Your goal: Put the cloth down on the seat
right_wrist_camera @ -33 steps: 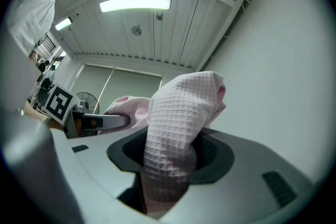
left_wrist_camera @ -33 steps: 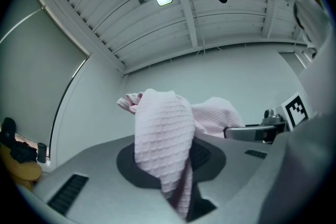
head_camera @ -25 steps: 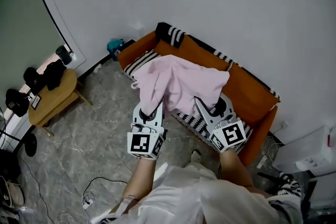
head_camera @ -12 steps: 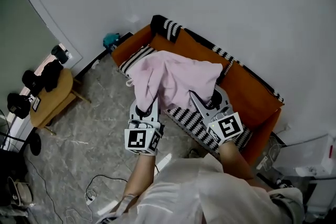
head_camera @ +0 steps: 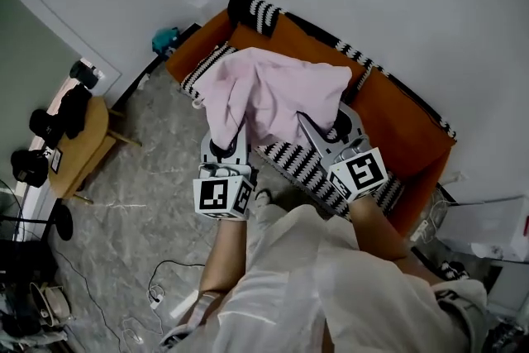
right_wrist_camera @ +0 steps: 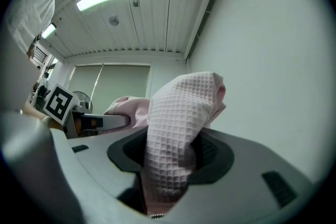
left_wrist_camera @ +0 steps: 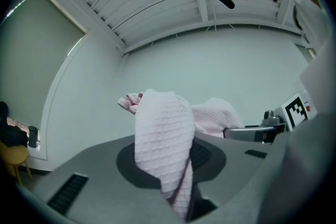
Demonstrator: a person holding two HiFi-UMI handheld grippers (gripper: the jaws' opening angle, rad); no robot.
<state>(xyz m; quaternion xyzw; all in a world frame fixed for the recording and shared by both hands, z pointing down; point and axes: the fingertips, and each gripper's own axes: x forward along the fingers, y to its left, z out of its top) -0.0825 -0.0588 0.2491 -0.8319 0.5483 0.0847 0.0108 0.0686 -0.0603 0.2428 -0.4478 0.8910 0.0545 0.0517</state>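
Note:
A pink waffle-weave cloth (head_camera: 273, 91) hangs bunched between my two grippers, held up over the orange sofa (head_camera: 401, 132) and its black-and-white striped seat (head_camera: 304, 172). My left gripper (head_camera: 229, 143) is shut on one end of the cloth (left_wrist_camera: 161, 139), which rises from between its jaws. My right gripper (head_camera: 324, 131) is shut on a thick fold at the other end of the cloth (right_wrist_camera: 176, 134). In the head view the cloth drapes over both sets of fingertips and hides them. Each gripper view points upward at wall and ceiling, with the other gripper (left_wrist_camera: 257, 132) (right_wrist_camera: 100, 121) off to the side.
A striped pillow (head_camera: 254, 12) lies on the sofa's far armrest. A round wooden side table (head_camera: 78, 151) with dark objects stands at the left. A teal item (head_camera: 165, 39) sits by the wall. Cables (head_camera: 157, 293) trail on the grey floor. The sofa backs onto a white wall.
The person has come closer to the sofa. Both grippers have carried the cloth along above the seat. Neither grip has changed.

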